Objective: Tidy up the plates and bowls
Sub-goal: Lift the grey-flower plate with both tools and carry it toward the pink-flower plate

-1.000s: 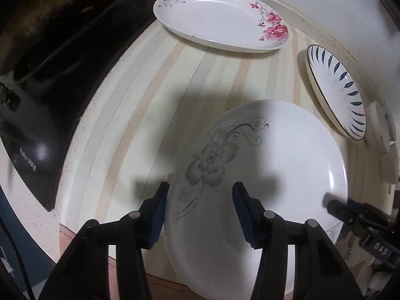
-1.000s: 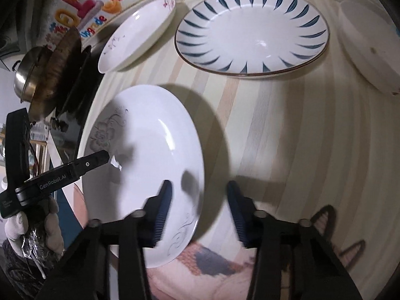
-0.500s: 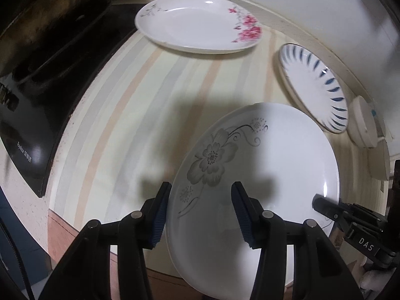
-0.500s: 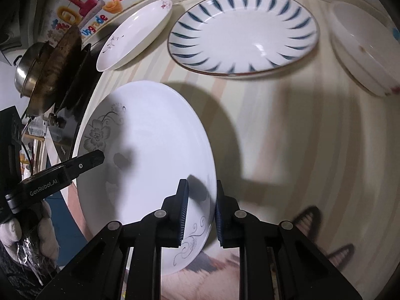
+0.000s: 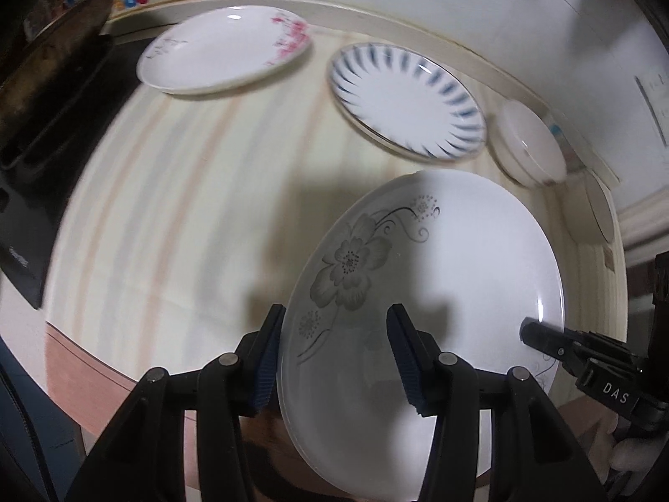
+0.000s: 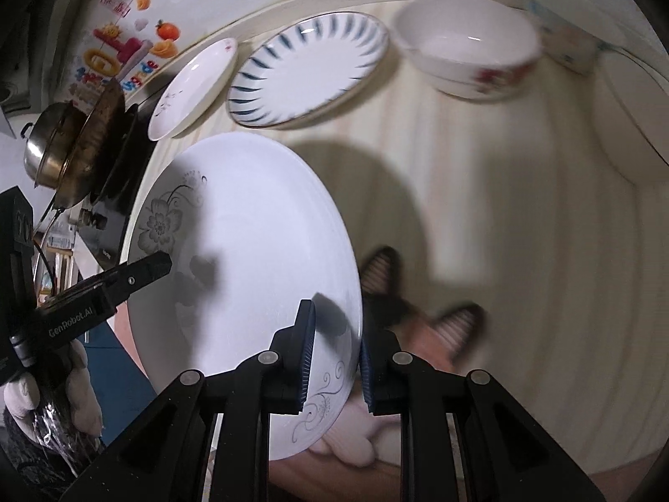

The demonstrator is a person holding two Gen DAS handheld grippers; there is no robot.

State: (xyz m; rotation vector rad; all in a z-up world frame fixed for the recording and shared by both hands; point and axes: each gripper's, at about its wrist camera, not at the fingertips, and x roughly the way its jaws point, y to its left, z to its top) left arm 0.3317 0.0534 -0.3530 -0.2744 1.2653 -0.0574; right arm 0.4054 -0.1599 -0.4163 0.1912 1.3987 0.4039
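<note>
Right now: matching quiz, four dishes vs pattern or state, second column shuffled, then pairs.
1. nearest plate
2. middle plate
3. far plate
4. bowl

A. pink blossoms on the rim
B. blue dashes round the rim
C. grey flower, rim clamped by the right gripper
D. deep, red print on its outer wall

Pairs: 1-C, 2-B, 3-A, 4-D

On the table [image 5: 175, 217], the nearest plate [image 5: 439, 293] sits at 5 o'clock, two plates [image 5: 225, 50] [image 5: 405, 100] at 12, the bowl [image 5: 527, 146] at 2.
</note>
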